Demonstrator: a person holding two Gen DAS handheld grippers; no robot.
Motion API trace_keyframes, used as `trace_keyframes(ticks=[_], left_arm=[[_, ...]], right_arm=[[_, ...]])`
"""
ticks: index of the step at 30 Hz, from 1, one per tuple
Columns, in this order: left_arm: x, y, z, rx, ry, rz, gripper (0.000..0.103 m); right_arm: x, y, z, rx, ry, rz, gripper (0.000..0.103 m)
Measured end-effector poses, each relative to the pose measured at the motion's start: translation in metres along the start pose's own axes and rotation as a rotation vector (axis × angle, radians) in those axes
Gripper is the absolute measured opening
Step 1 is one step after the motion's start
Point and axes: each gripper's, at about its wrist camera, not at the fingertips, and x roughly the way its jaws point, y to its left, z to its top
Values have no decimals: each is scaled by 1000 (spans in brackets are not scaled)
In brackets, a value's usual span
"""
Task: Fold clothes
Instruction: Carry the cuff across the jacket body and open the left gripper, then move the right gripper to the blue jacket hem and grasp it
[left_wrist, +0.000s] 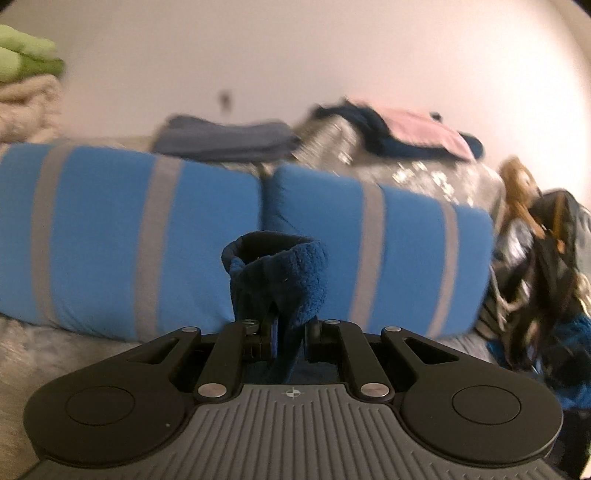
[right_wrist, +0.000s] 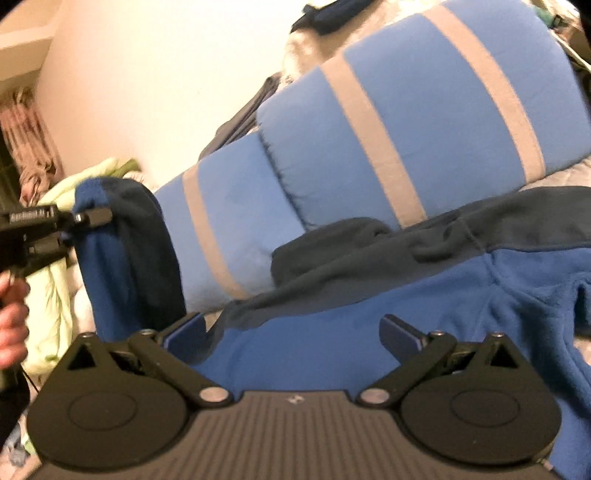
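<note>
Two views show one fold in progress. Left wrist: the left gripper (left_wrist: 290, 332) is clamped on a cuff of the royal-blue and navy fleece jacket (left_wrist: 284, 280), lifted before the blue grey-striped pillows (left_wrist: 129, 236). Right wrist: the right gripper (right_wrist: 291, 334) hangs spread and empty over the jacket's body on the bed. Carry the cuff across without slackening; pin the body first.

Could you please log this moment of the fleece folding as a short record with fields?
garment: blue fleece spread on bed
left hand-held gripper: shut on fleece sleeve cuff, lifted
right hand-held gripper: open above fleece, nothing held
backdrop: two blue striped pillows
other clothes: folded grey pile behind pillows
</note>
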Motion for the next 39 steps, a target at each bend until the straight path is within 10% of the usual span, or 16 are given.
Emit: trace_keyframes(ticks=[5, 9, 15, 26, 39], left_arm=[[24, -32, -28, 64, 109, -68, 14], [37, -46, -45, 105, 201, -117, 49], [32, -45, -52, 132, 221, -145, 76], [-4, 13, -60, 157, 230, 11, 76], [-78, 95, -75, 119, 203, 111, 76]], right_arm=[[-3, -14, 2, 86, -6, 0, 103], [-7, -22, 5, 127, -15, 21, 103], [-11, -21, 6, 119, -23, 33, 103], [-13, 1, 0, -25, -11, 50, 103], [-29, 52, 8, -560, 122, 109, 103]])
